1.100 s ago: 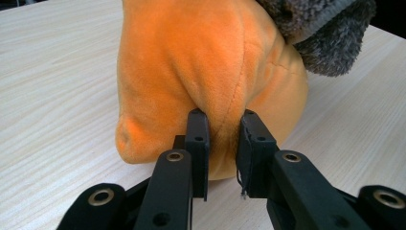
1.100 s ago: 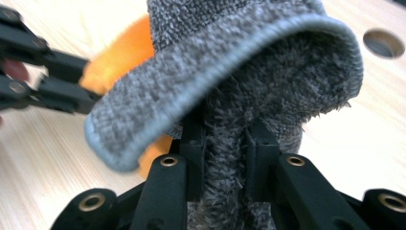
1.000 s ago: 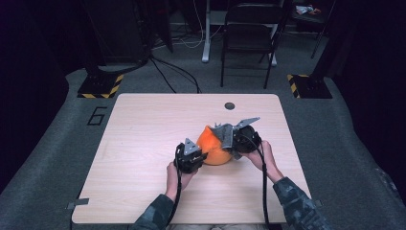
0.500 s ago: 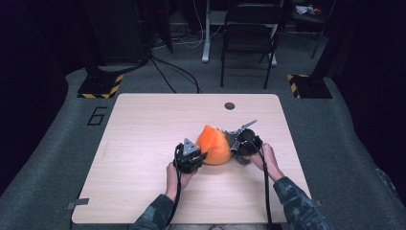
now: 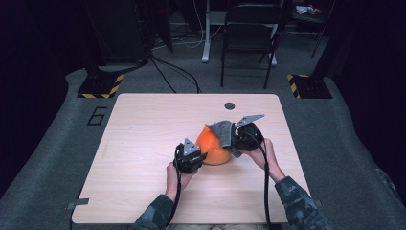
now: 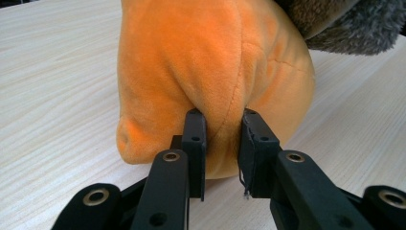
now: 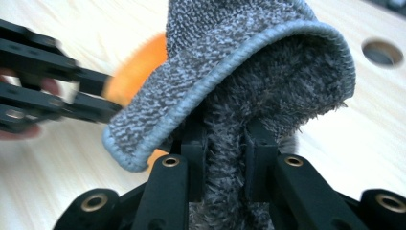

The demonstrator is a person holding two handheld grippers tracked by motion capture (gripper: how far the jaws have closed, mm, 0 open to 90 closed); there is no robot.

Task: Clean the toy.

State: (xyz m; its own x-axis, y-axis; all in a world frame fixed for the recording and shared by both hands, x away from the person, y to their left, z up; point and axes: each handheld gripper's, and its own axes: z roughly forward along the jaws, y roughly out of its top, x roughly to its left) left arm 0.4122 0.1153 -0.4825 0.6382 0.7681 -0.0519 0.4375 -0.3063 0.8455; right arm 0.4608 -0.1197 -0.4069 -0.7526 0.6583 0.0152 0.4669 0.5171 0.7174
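since the earlier frame the right gripper [image 5: 233, 139] has lifted the grey cloth [image 5: 221, 131] up and over the top of the orange plush [image 5: 213, 147], while the left hand has kept its place. the plush sits on the table [image 5: 143, 143] right of its middle, nearer the near edge than the far one. on its left side the left gripper [image 6: 222, 139] pinches a fold of orange fabric. on the right, the right gripper's jaws are pressed onto a bunched fold of the grey cloth. the left pinch is shallow, so a hard pull from the right could drag the plush free or slide it; the cloth could also slip from its thin fold.
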